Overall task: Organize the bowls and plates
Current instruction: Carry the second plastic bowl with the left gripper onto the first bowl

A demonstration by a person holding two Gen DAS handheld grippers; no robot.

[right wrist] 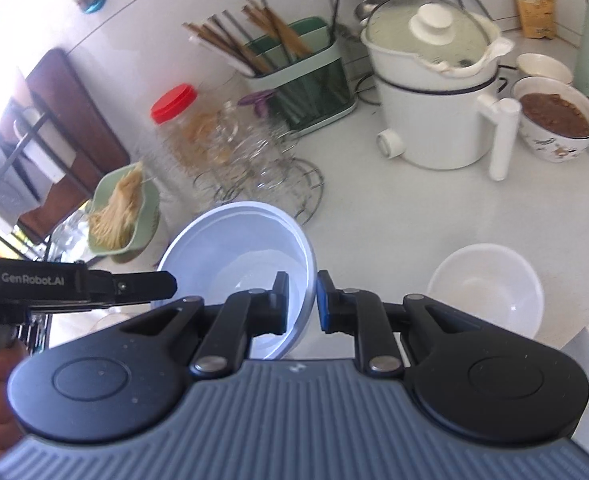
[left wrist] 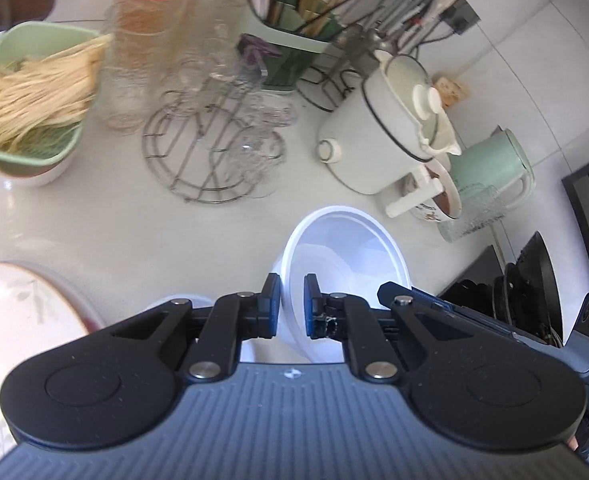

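Both grippers clamp the same white bowl [right wrist: 234, 256] by its rim — the left gripper [left wrist: 292, 306] with jaws narrow on the near edge, the right gripper [right wrist: 303, 301] pinching the opposite edge, so the bowl hangs tilted between them above the counter [left wrist: 134, 224]. Just right of the right gripper a second white bowl [right wrist: 486, 292] sits upright on the counter. Ahead of both tools stand a wire glass rack [left wrist: 210, 148] and a white cooker [right wrist: 434, 100]
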